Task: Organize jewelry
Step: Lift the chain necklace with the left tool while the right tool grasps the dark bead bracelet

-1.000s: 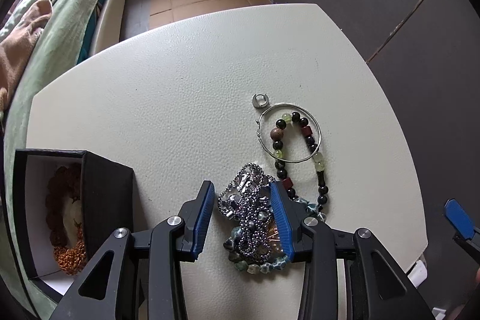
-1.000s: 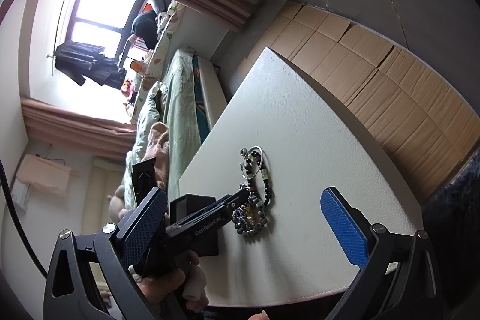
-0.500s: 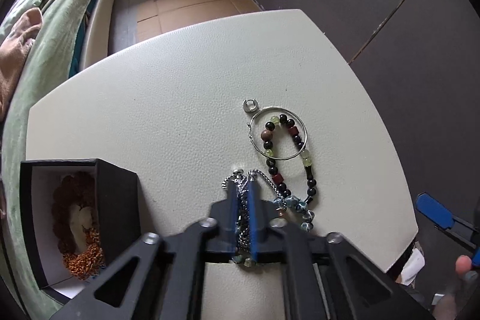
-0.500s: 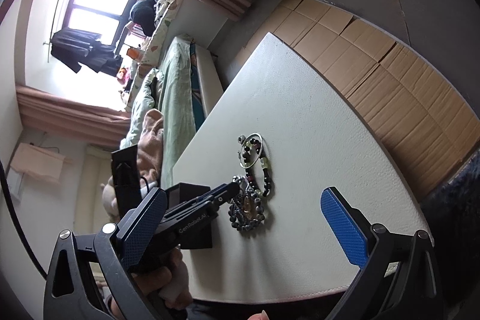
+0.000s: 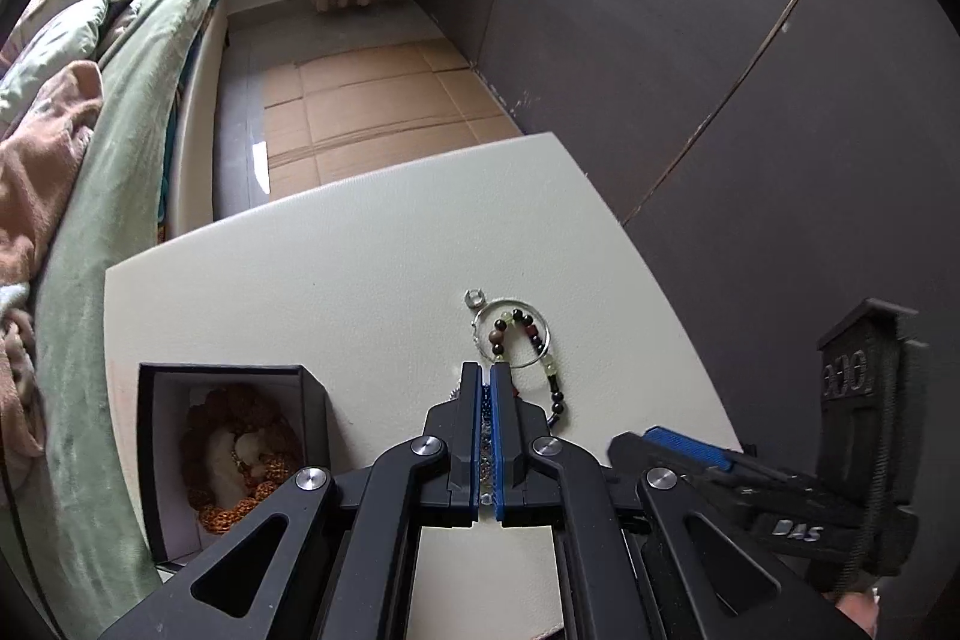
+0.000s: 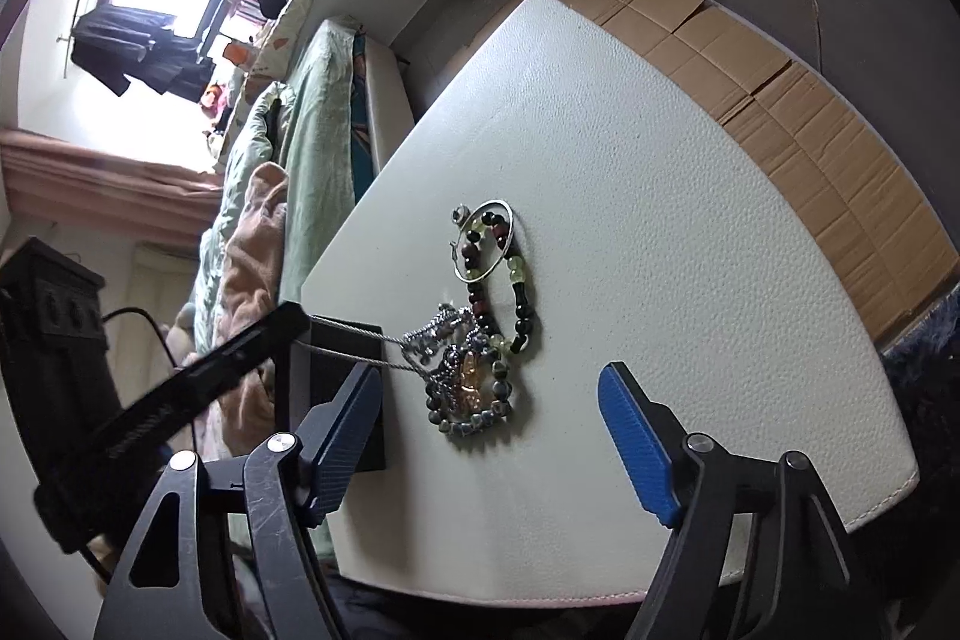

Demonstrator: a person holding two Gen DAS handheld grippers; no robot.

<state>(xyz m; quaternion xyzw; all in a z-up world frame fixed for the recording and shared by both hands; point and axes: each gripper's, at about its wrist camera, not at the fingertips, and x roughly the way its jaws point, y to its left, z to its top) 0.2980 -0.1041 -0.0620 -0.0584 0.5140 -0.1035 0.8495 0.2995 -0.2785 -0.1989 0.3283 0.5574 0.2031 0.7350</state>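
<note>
My left gripper [image 5: 486,370] is shut on a silver chain necklace [image 5: 487,442] and has lifted it; in the right wrist view the chain [image 6: 360,343] stretches taut from the left gripper down to the jewelry pile [image 6: 474,376]. A beaded bracelet [image 5: 543,370] and a silver hoop [image 5: 510,334] lie on the white table [image 5: 360,268]. A small silver ring [image 5: 474,297] sits just beyond the hoop. An open black box [image 5: 228,448] with brown beads inside stands at the left. My right gripper [image 6: 492,424] is open and empty, near the pile.
A bed with green bedding [image 5: 120,130] runs along the table's left side. A dark wall [image 5: 720,40] stands to the right. Cardboard sheets [image 5: 372,100] cover the floor beyond the table. The table's near edge [image 6: 540,586] is close to my right gripper.
My left gripper closed on the chain necklace and rose with it, pulling the chain up from the pile. My right gripper moved closer to the pile.
</note>
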